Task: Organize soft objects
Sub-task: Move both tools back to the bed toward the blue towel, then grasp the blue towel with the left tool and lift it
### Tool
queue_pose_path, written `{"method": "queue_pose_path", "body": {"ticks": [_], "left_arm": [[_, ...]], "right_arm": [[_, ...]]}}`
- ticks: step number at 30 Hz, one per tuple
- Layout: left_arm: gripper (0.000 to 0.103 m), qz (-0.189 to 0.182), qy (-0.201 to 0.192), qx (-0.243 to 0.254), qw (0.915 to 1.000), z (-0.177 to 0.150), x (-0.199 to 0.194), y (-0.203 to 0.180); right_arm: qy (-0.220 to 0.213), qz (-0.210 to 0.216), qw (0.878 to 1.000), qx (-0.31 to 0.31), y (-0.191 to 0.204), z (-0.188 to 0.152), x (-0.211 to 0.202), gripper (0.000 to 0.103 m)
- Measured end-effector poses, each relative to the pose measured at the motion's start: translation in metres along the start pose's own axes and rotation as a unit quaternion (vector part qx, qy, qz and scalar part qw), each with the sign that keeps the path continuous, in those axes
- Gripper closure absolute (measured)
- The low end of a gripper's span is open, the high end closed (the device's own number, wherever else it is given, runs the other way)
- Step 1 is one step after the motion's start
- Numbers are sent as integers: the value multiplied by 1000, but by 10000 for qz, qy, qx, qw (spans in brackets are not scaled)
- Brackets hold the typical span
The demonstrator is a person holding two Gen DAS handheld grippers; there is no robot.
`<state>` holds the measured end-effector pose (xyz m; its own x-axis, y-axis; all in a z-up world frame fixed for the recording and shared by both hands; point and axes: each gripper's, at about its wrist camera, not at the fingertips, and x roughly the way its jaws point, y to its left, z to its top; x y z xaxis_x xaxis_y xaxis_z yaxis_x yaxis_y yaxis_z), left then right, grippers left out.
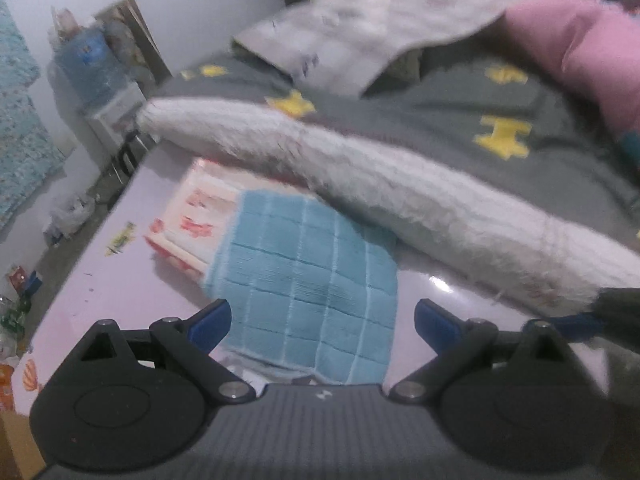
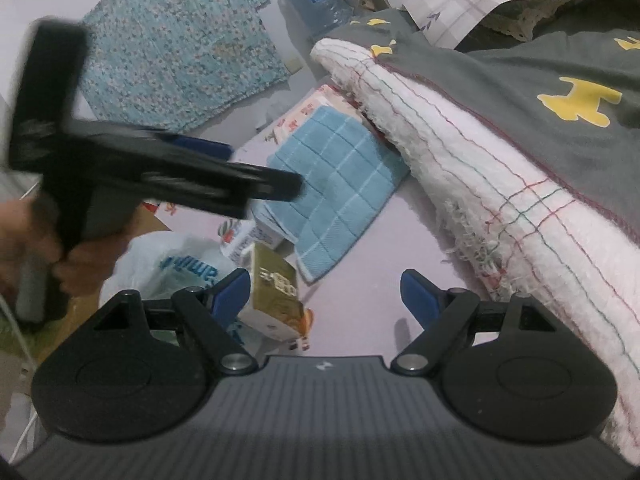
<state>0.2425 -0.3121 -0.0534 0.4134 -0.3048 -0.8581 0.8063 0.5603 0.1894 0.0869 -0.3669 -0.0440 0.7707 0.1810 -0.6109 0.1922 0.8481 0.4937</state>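
Both claws, left gripper (image 1: 323,320) and right gripper (image 2: 325,294), gape empty above a limp, light blue cloth (image 1: 308,276); pinch its near corner.

The pale lilac table (image 2: 360,320) carries a blue checked cloth (image 2: 336,184), with a red-and-white box (image 2: 304,112) under its far edge, small cartons (image 2: 272,288) near it, and a white towel (image 2: 500,184) beside it.

Nothing reads clearly: red characters on the flat box (image 2: 304,114) and blue inverted lettering on the plastic bag (image 2: 176,268) stay illegible.
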Motion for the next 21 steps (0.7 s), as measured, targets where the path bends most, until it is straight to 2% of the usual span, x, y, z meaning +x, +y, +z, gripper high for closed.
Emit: {"method": "queue_pose_path", "body": {"ticks": [7, 9, 16, 19, 21], "left_arm": [[4, 84, 585, 172, 9981, 15, 56, -5], [0, 157, 614, 236, 9977, 17, 64, -8], [2, 649, 668, 546, 9942, 17, 73, -24], [10, 850, 599, 744, 9918, 15, 73, -29], [22, 993, 590, 832, 9898, 16, 72, -31]], "right_arm": [[34, 43, 9999, 121, -9, -2, 6, 21], [39, 60, 9998, 158, -11, -1, 8, 21], [26, 41, 9997, 243, -16, -2, 9, 21], [32, 44, 9996, 265, -18, -2, 10, 21], [41, 41, 9996, 287, -19, -3, 10, 21]]}}
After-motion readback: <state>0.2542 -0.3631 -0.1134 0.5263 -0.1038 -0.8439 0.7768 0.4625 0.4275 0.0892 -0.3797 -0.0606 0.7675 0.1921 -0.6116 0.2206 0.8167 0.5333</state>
